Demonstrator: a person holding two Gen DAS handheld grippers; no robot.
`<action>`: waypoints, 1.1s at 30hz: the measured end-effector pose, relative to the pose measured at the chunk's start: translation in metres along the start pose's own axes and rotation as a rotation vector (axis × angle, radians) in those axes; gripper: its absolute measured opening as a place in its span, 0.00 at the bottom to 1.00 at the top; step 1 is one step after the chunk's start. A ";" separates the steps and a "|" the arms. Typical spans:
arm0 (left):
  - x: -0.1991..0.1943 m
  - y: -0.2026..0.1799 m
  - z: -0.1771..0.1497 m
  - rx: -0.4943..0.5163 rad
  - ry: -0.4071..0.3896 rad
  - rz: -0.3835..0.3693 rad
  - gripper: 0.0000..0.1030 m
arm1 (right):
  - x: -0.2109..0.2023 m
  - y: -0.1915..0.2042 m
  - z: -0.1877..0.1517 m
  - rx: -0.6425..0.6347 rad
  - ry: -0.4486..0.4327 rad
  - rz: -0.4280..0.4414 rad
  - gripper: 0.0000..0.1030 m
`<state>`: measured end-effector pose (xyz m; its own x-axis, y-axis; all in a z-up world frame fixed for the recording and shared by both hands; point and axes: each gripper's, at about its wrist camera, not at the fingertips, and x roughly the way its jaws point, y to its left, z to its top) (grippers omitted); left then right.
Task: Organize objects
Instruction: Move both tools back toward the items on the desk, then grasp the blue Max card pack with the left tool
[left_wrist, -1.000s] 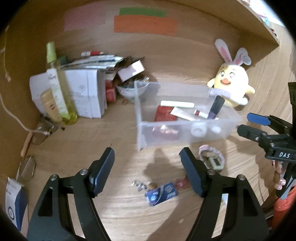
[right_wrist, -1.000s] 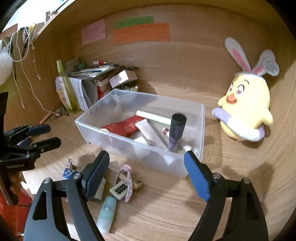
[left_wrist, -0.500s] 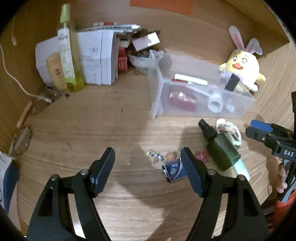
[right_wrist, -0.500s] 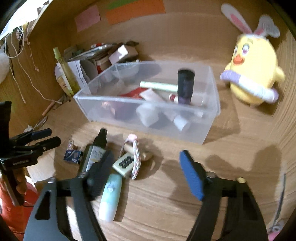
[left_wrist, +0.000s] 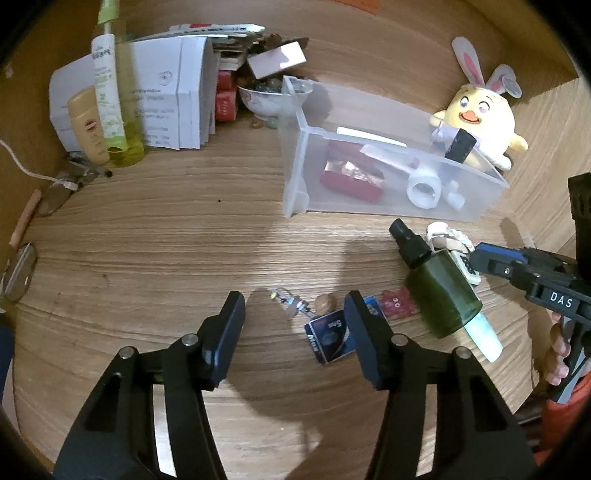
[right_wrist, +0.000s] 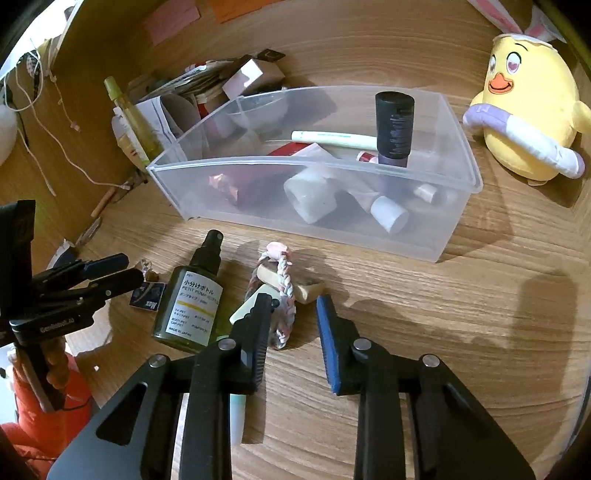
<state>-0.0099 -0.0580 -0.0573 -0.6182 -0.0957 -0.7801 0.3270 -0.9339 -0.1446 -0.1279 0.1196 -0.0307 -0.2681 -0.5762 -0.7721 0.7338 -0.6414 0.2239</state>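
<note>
A clear plastic bin holds tubes, a red packet and a black-capped bottle. In front of it lie a dark green spray bottle, a braided keychain, a pale tube, a small blue packet, a red bear charm and a nut. My left gripper is open, low over the blue packet and small trinkets. My right gripper is open, partly closed around the keychain's near end.
A yellow chick plush sits right of the bin. White boxes, a yellow-green bottle, a bowl and papers crowd the back left corner. A cable and glasses lie at the left.
Both grippers have dropped closer to the desk and narrowed their opening. The right gripper has come down over the keychain; the left has come down over the blue packet.
</note>
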 end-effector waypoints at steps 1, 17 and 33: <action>0.002 -0.001 0.000 0.000 0.005 0.000 0.49 | 0.000 0.000 0.000 0.000 0.000 -0.002 0.22; -0.009 0.006 0.006 -0.019 -0.009 -0.007 0.20 | -0.024 0.006 0.008 -0.066 -0.105 -0.089 0.06; 0.005 -0.036 0.002 0.198 0.055 -0.052 0.48 | -0.050 0.003 0.020 -0.065 -0.184 -0.116 0.06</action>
<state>-0.0258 -0.0260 -0.0544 -0.5889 -0.0314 -0.8076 0.1450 -0.9871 -0.0674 -0.1244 0.1364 0.0204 -0.4578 -0.5869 -0.6678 0.7285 -0.6782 0.0966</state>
